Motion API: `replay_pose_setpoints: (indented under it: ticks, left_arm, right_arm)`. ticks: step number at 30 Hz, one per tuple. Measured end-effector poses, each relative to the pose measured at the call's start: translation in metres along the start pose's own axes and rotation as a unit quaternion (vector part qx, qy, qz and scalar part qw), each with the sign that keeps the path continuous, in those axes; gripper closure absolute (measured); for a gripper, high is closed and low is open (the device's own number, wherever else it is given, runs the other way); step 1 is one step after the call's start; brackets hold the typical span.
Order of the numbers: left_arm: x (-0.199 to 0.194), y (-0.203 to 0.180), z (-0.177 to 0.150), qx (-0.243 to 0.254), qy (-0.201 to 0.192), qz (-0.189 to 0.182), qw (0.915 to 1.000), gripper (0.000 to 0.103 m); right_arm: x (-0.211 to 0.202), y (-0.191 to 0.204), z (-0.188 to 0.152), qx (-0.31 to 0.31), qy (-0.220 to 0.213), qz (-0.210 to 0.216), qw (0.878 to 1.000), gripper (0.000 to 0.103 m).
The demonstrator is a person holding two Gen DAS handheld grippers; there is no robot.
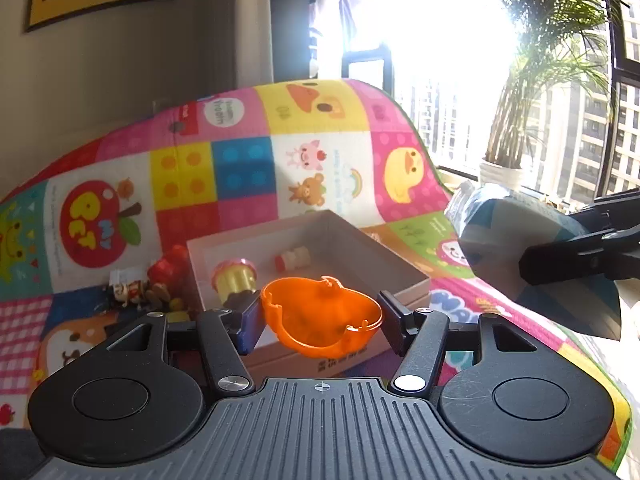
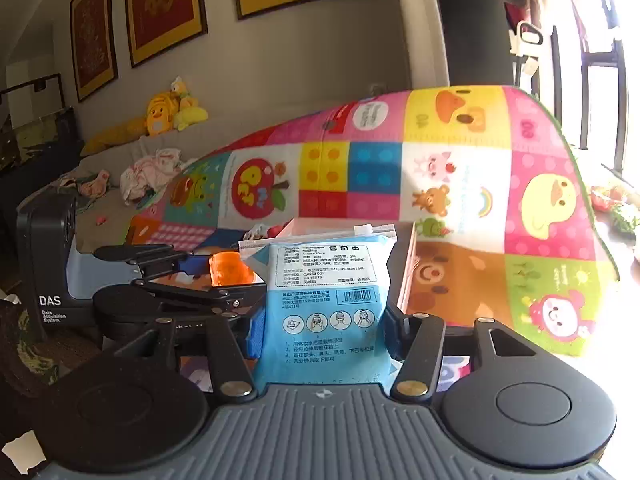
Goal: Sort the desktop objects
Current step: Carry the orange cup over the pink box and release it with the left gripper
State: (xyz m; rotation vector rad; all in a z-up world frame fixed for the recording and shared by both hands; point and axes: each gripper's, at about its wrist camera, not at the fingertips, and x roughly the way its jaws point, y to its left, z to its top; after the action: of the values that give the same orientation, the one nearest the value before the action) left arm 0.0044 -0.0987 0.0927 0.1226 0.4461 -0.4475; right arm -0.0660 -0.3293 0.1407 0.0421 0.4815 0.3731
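Nearest to us in the left wrist view, the left gripper (image 1: 320, 318) held an orange plastic shell (image 1: 320, 318) crosswise between its jaws, hollow side up, both pads pressing its rim. The jaws stood partly closed, only as wide as the shell. Just beyond and below the jaws lay the open cardboard box (image 1: 404, 276), its long side running away from us toward the upper left. Inside it, ahead of the jaws and to their left, were a yellow and pink toy (image 1: 234, 278) and a small white bottle with a red cap (image 1: 292, 259). Left of the jaws and outside the box wall sat a heap of small toys (image 1: 152, 284) on the colourful play mat (image 1: 224, 176).

In the right wrist view, the right gripper (image 2: 324, 320) clamped a blue wipes packet (image 2: 324, 304) upright between its jaws, the zip end pointing away from us. The box edge (image 2: 408, 264) showed just behind the packet, slightly right of the jaws.

We judged the left hand nearer the box, so the shell needed only a short carry forward before release.
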Motion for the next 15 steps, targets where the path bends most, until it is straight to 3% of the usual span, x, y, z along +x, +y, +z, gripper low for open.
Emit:
replay_pose_setpoints:
  ticks: [4, 6, 8, 12, 15]
  left_arm:
    - [0.051, -0.007, 0.026, -0.022, -0.008, -0.013, 0.9996, 0.038]
    - [0.081, -0.006, 0.027, -0.039, 0.013, -0.026, 0.9988, 0.038]
    - [0.099, -0.004, 0.019, -0.049, 0.044, -0.04, 0.997, 0.028]
    - [0.075, 0.008, 0.002, -0.067, 0.028, -0.038, 0.9966, 0.009]
    - [0.03, 0.02, -0.012, -0.066, -0.003, -0.02, 0.9976, 0.007]
  right_arm:
    - [-0.008, -0.015, 0.02, -0.004, -0.037, -0.038, 0.999, 0.048]
    - [-0.006, -0.02, 0.026, -0.006, -0.043, -0.044, 0.998, 0.048]
    - [0.0, -0.024, 0.03, -0.004, -0.044, -0.049, 0.998, 0.048]
    - [0.029, -0.035, 0.037, 0.02, -0.028, -0.054, 0.998, 0.048]
    - [0.061, -0.038, 0.041, 0.054, -0.005, -0.037, 0.998, 0.048]
